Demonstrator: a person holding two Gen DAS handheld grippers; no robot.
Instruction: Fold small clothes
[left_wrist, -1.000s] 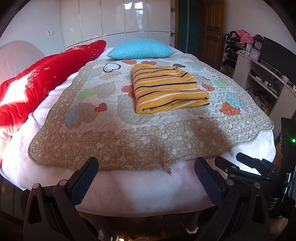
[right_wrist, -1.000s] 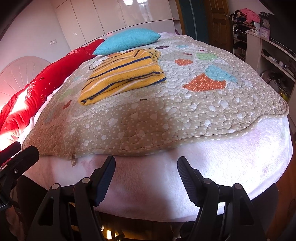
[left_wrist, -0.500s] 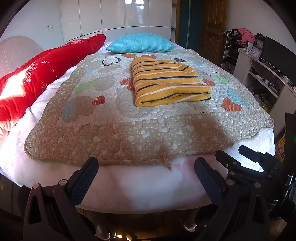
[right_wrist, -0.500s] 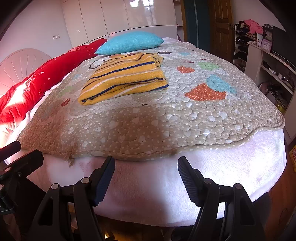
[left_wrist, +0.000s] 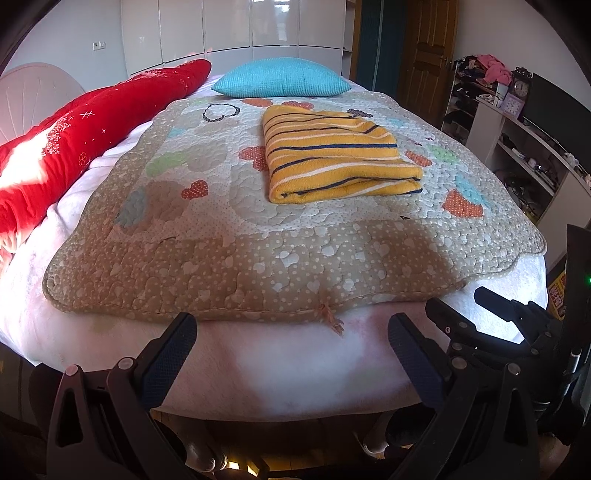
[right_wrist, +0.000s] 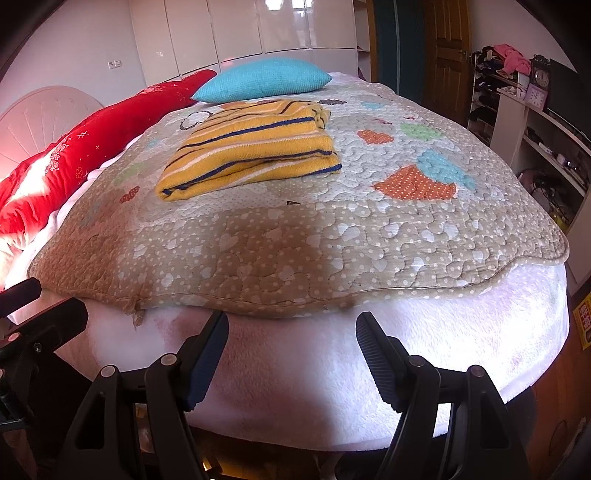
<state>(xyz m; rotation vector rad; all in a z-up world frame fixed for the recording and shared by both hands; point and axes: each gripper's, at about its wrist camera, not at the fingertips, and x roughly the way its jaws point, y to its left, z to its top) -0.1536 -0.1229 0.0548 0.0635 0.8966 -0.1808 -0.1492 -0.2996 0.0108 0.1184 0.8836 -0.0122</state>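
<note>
The near foot of the bed (left_wrist: 288, 369) drops out of sight behind my grippers, and the shelves (left_wrist: 524, 147) at the far right hold clutter too small for me to sort out. On the heart-patterned quilt (left_wrist: 221, 258), left to right, lie a long red cushion (left_wrist: 92, 129), a turquoise pillow (left_wrist: 282, 79) at the far end, and the folded yellow striped garment (left_wrist: 332, 158), near the quilt's middle and well apart from both tools. My left gripper (left_wrist: 291, 332) stands with its 2 fingers spread, nothing between them. My right gripper (right_wrist: 291, 332) is likewise parted and empty, hovering at the bed's edge.
</note>
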